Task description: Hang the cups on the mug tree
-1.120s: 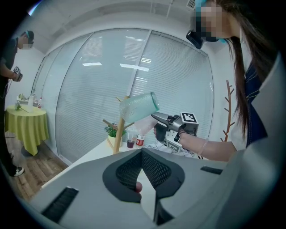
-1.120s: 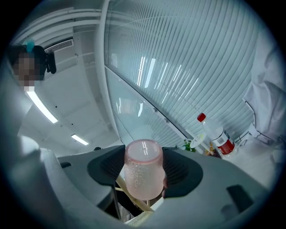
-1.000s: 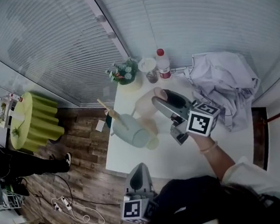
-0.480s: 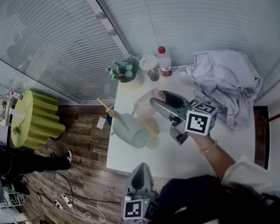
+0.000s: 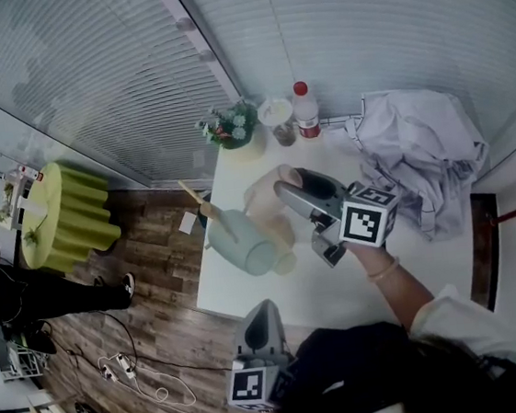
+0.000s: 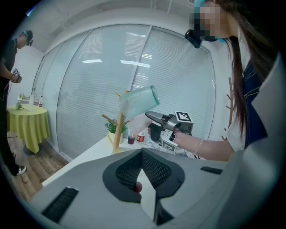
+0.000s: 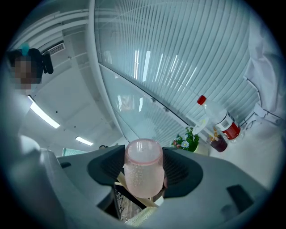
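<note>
**Pink cup held at the mug tree, teal cup already on it**

The white table (image 5: 313, 287) stands by a wall of window blinds. A crumpled white cloth (image 5: 418, 150) lies on its far right part. The wooden mug tree (image 6: 117, 132) stands near the left edge of the table. A teal cup (image 6: 138, 100) hangs on it, tilted, with its mouth to the side.

The right gripper (image 5: 285, 187) is held over the middle of the table, just beside the tree. Its jaws are closed on a pink cup (image 7: 142, 179), one jaw on each side of the cup wall. The mouth of the cup points away from the gripper. Wooden pegs of the tree show just under it, but I cannot tell if they touch. The left gripper (image 6: 142, 152) is low at the near edge of the table, well apart from the tree. Its jaws are pressed together at the tips and hold nothing.

At the far edge stand a small potted plant (image 5: 230, 125) and a bottle with a red cap (image 5: 304, 112).
</note>
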